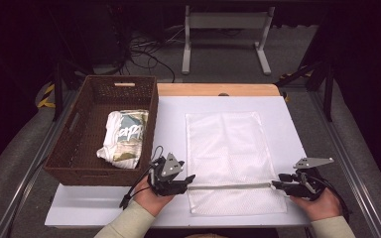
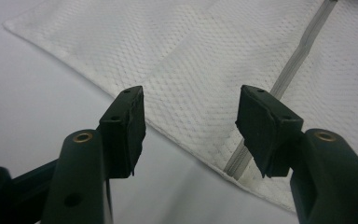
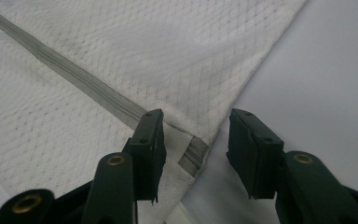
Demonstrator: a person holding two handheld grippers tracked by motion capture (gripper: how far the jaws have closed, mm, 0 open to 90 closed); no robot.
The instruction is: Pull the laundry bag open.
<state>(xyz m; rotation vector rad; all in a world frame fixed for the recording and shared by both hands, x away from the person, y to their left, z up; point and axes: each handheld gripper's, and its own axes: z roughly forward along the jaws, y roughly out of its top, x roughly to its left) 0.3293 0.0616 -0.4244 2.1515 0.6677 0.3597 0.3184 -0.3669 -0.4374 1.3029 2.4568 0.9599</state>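
Mesh bag is being kept flat on the white bench, right of the wicker basket. 2 tools are being held open at its zipper ends: left tool, right tool, nothing gripped.

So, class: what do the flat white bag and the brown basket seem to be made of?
White bag: probably synthetic mesh fabric, matte; a fine dotted weave shows, with a grey zipper across it. Brown basket: apparently woven wicker or rattan, given its plaited walls.
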